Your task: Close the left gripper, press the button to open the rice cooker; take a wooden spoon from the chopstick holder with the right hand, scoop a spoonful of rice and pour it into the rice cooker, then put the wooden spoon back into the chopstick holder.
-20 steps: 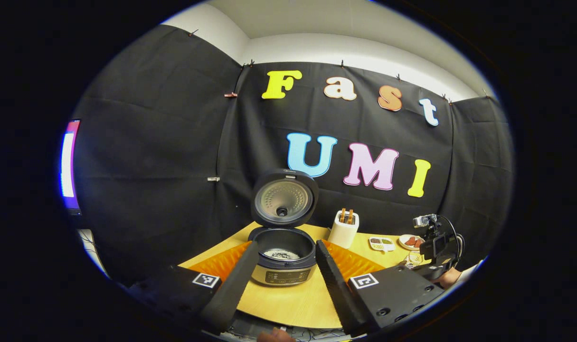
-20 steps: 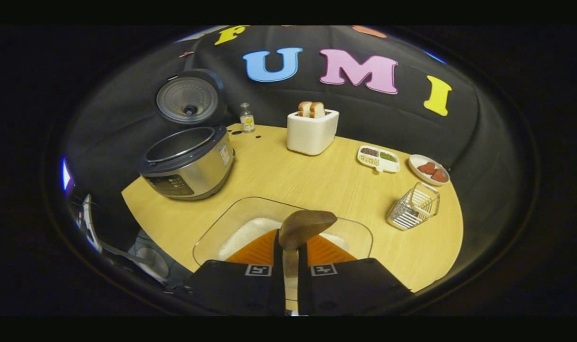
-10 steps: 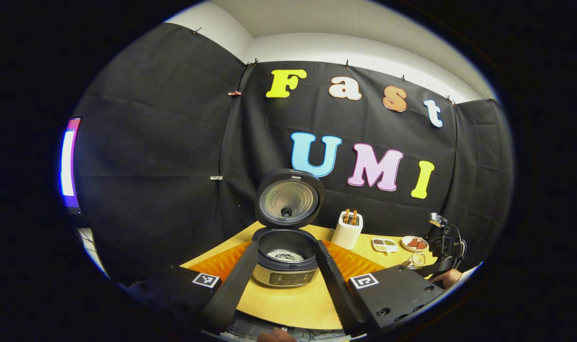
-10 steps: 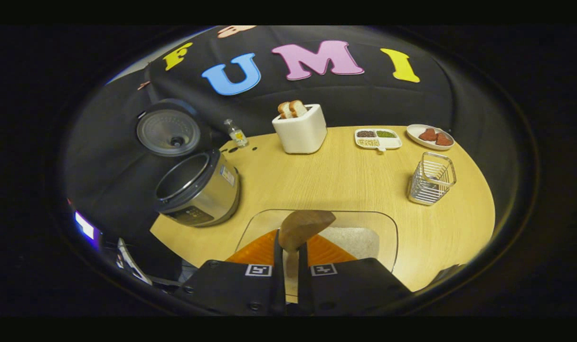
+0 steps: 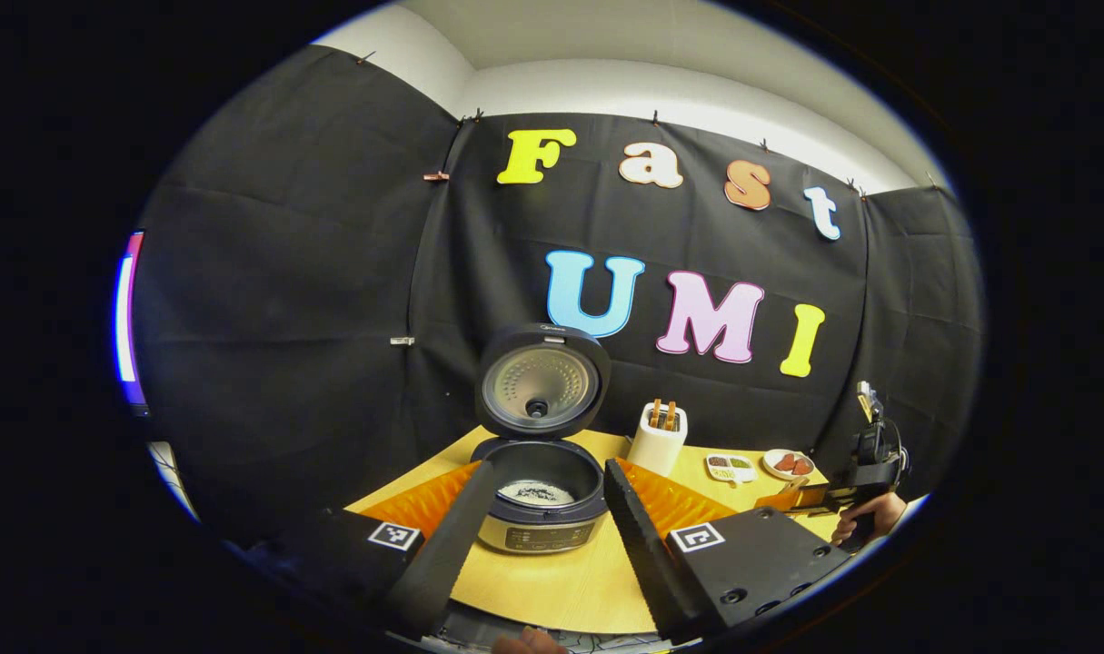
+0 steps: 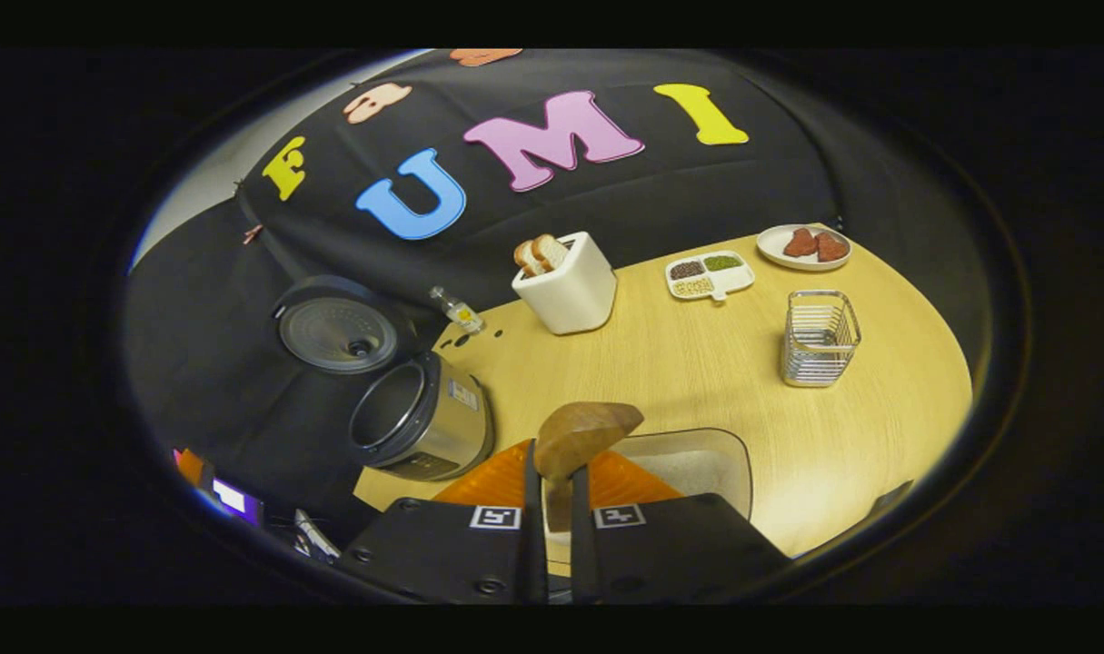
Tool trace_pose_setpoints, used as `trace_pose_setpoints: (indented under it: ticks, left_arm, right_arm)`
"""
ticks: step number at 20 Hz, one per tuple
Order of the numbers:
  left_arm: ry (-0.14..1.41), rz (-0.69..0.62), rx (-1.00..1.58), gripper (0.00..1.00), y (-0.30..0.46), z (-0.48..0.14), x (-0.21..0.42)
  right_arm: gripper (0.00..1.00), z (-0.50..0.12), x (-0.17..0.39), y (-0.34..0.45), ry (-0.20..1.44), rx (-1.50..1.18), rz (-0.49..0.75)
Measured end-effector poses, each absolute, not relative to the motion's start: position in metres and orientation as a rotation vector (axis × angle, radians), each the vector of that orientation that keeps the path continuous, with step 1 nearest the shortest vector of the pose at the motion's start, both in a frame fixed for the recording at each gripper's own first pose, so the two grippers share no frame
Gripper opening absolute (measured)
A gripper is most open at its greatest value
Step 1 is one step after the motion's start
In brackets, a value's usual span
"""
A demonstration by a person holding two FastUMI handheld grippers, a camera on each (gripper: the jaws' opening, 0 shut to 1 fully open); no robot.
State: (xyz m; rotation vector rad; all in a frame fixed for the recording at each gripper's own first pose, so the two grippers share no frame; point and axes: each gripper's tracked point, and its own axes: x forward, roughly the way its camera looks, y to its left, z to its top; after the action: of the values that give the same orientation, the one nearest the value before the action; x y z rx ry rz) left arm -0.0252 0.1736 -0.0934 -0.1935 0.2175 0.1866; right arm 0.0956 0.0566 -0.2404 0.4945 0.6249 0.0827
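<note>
The rice cooker (image 5: 540, 495) is seen standing on the surface (image 6: 697, 354) with its lid (image 5: 541, 381) raised and some rice in its pot. It is framed between the spread-apart fingers of the left gripper (image 5: 544, 536). The wooden spoon (image 6: 581, 434) is clamped by its handle between the fingers of the right gripper (image 6: 552, 495), its bowl held over the clear rice tray (image 6: 697, 459). The wire chopstick holder (image 6: 819, 338) is placed well apart, to the right.
</note>
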Motion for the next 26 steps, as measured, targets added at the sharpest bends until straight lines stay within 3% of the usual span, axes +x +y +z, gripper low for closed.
trace_pose_setpoints:
  ticks: [1,2,3,6,8,10,12,13,18,20,21,26]
  left_arm:
    - [0.218,0.187,-0.189,0.85,0.174,-0.094,-0.024]
    - [0.218,0.188,-0.184,0.85,0.176,-0.093,-0.023]
    - [0.219,0.189,-0.18,0.84,0.176,-0.094,-0.023]
    - [0.223,0.201,-0.174,0.85,0.183,-0.095,-0.024]
    - [0.226,0.213,-0.17,0.85,0.188,-0.096,-0.027]
    - [0.226,0.227,-0.165,0.85,0.195,-0.097,-0.031]
    - [0.224,0.239,-0.161,0.85,0.202,-0.096,-0.037]
    - [0.224,0.245,-0.155,0.85,0.206,-0.097,-0.04]
    - [0.218,0.267,-0.129,0.85,0.224,-0.093,-0.057]
    - [0.219,0.277,-0.135,0.85,0.232,-0.095,-0.062]
    - [0.219,0.282,-0.142,0.85,0.235,-0.097,-0.065]
    - [0.212,0.302,-0.174,0.85,0.251,-0.099,-0.076]
  right_arm:
    - [0.14,-0.232,0.095,0.056,0.614,0.509,0.09]
    - [0.1,-0.224,0.096,0.058,0.605,0.537,0.098]
    - [0.19,-0.214,0.098,0.059,0.59,0.567,0.104]
    - [0.1,-0.183,0.108,0.067,0.548,0.628,0.131]
    - [0.19,-0.163,0.118,0.079,0.524,0.663,0.158]
    - [0.1,-0.145,0.129,0.097,0.505,0.715,0.189]
    - [0.19,-0.134,0.143,0.118,0.493,0.758,0.218]
    - [0.14,-0.13,0.152,0.13,0.491,0.772,0.231]
    - [0.19,-0.128,0.19,0.204,0.487,0.753,0.296]
    - [0.1,-0.136,0.207,0.232,0.493,0.701,0.306]
    - [0.14,-0.141,0.214,0.245,0.498,0.67,0.308]
    - [0.15,-0.173,0.234,0.291,0.521,0.494,0.312]
